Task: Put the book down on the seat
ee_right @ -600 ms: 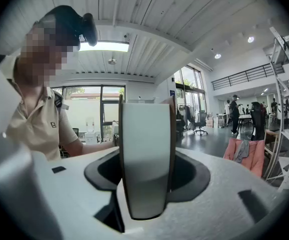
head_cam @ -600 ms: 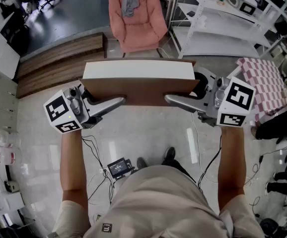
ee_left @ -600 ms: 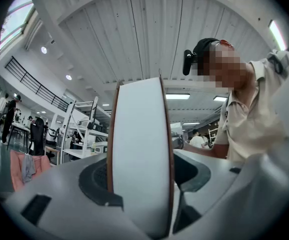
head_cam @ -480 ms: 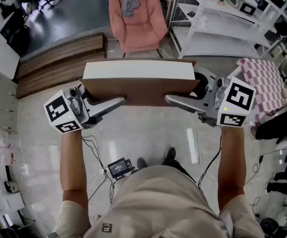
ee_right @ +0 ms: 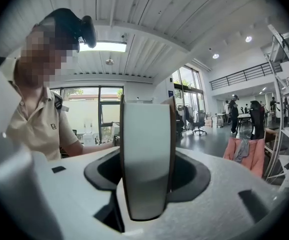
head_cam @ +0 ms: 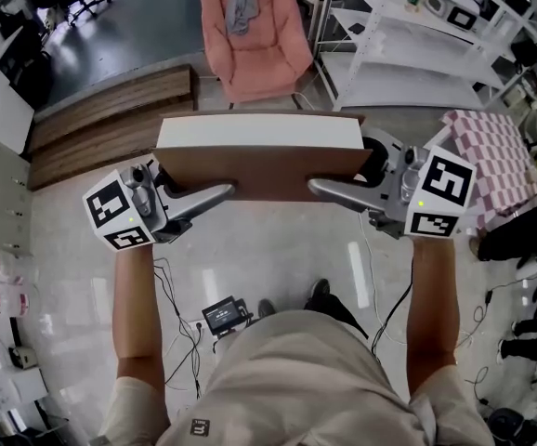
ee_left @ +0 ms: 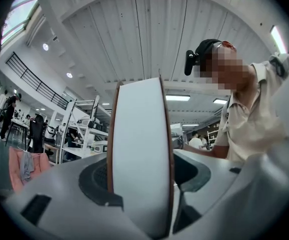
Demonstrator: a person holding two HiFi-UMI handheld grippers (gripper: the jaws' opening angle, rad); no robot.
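My left claw [head_cam: 211, 195] clenched on left end of book [head_cam: 259, 151], my right claw [head_cam: 332, 190] clenched on its right end. Book held in air between them, over floor [head_cam: 278, 249]. Pink armchair [head_cam: 255, 49] at 12 o'clock, beyond book. White shelving [head_cam: 408, 59] at 1–2 o'clock. Wooden step [head_cam: 111, 119] at 10. Book stands on edge, white pages up, long axis 9-to-3.

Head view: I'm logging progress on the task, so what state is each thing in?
Book: closed, held in the air, short of the armchair.
Left hand-held gripper: shut on the book.
Right hand-held gripper: shut on the book.
Armchair: upright, grey cloth over its back.
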